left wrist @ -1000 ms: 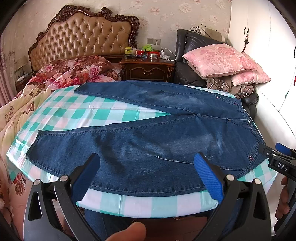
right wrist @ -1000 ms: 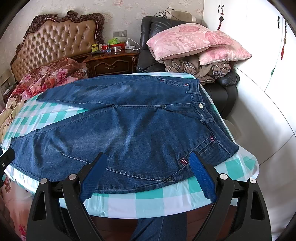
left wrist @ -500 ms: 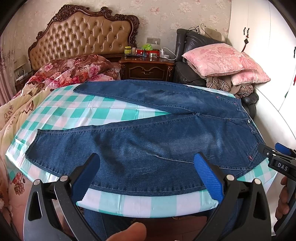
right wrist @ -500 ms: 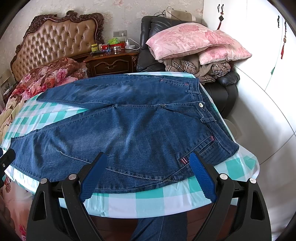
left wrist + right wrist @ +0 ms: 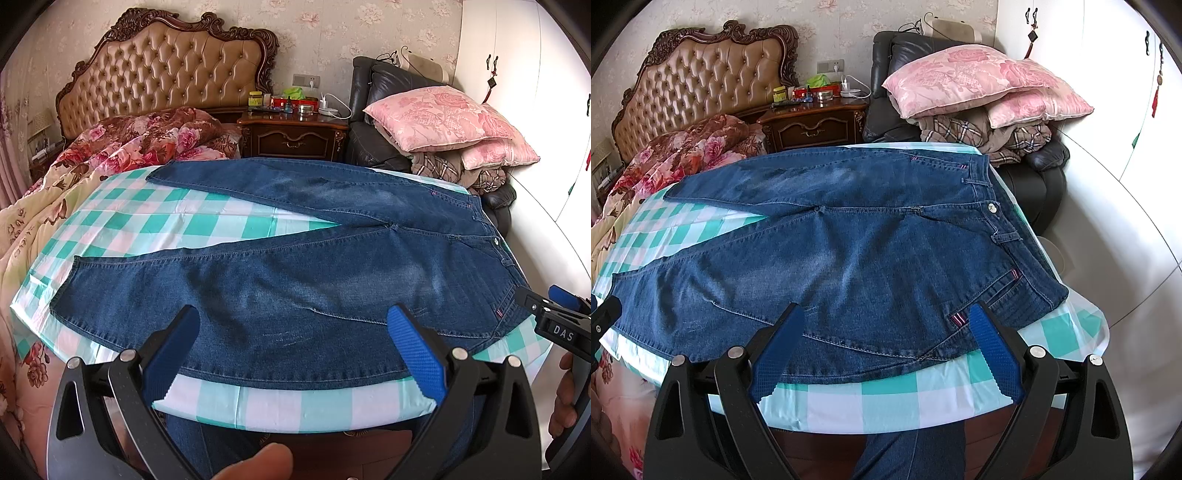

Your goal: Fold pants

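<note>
Jeans (image 5: 314,266) lie flat and unfolded on a green-and-white checked cloth (image 5: 155,221) covering the table, waistband toward the right and both legs running left. The legs spread apart in a narrow V from the crotch, with checked cloth showing between them; the near leg reaches almost to the cloth's left edge, the far leg angles toward the bed (image 5: 122,144). The waist button (image 5: 991,207) faces up.

Left gripper (image 5: 295,343) hovers at the table's near edge over the near leg, its blue pads wide apart and holding nothing. Right gripper (image 5: 886,343) hovers likewise over the hip and pocket area, pads wide apart, clear of the denim. Its tip also shows at the right margin of the left wrist view, just beside the waistband corner.

Behind the table stand a tufted headboard (image 5: 166,74), a dark nightstand (image 5: 295,136) carrying small items, and a black armchair (image 5: 886,92) stacked with pink pillows (image 5: 967,79).
</note>
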`<act>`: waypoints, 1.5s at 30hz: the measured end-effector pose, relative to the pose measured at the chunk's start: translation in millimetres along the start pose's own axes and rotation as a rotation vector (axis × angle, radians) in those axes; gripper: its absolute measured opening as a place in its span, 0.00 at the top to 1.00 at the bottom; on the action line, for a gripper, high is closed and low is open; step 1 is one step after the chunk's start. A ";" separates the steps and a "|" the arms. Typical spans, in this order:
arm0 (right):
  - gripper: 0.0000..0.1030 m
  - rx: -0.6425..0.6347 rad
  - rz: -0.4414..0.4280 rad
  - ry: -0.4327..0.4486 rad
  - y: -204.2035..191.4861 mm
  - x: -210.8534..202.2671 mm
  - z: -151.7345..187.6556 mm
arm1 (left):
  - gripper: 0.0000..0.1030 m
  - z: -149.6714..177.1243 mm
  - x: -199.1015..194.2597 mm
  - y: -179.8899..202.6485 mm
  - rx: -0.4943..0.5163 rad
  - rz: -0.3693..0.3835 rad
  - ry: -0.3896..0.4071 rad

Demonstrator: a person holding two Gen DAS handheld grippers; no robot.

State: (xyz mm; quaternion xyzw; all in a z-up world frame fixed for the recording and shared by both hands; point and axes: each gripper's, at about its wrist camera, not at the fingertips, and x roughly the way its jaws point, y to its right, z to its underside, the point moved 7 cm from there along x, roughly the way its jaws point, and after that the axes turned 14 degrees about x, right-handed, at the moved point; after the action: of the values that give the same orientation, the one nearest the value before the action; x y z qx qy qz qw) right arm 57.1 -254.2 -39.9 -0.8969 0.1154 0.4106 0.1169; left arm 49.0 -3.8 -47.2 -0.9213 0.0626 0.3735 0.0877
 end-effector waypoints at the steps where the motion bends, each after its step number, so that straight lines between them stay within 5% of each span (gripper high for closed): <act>1: 0.15 0.000 0.000 0.000 -0.1 0.0 0.0 | 0.02 0.1 0.0 0.0 -0.001 0.001 -0.001; 16: 0.15 0.004 -0.004 -0.010 2.4 3.6 2.7 | 0.02 1.9 2.6 2.0 -0.001 0.005 -0.007; 21: 0.15 0.101 -0.086 -0.064 28.3 26.0 -25.8 | 0.02 3.5 9.1 0.5 -0.003 0.008 -0.018; 26: 0.15 0.185 -0.018 -0.031 87.5 76.9 -111.1 | 0.02 4.5 21.4 -10.7 -0.017 -0.008 -0.040; 33: 0.22 0.307 0.043 -0.148 169.9 220.4 -232.8 | 0.02 6.4 46.2 -31.0 -0.051 -0.046 -0.088; 45: 0.36 0.292 0.046 -0.246 176.7 356.3 -277.0 | 0.02 22.8 99.3 -67.5 -0.099 -0.118 -0.217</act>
State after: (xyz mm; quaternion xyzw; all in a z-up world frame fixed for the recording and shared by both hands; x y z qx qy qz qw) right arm 426.8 -545.2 -156.2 -0.8106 0.1787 0.4988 0.2495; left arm 116.5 61.9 -124.9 -0.8809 -0.0202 0.4677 0.0703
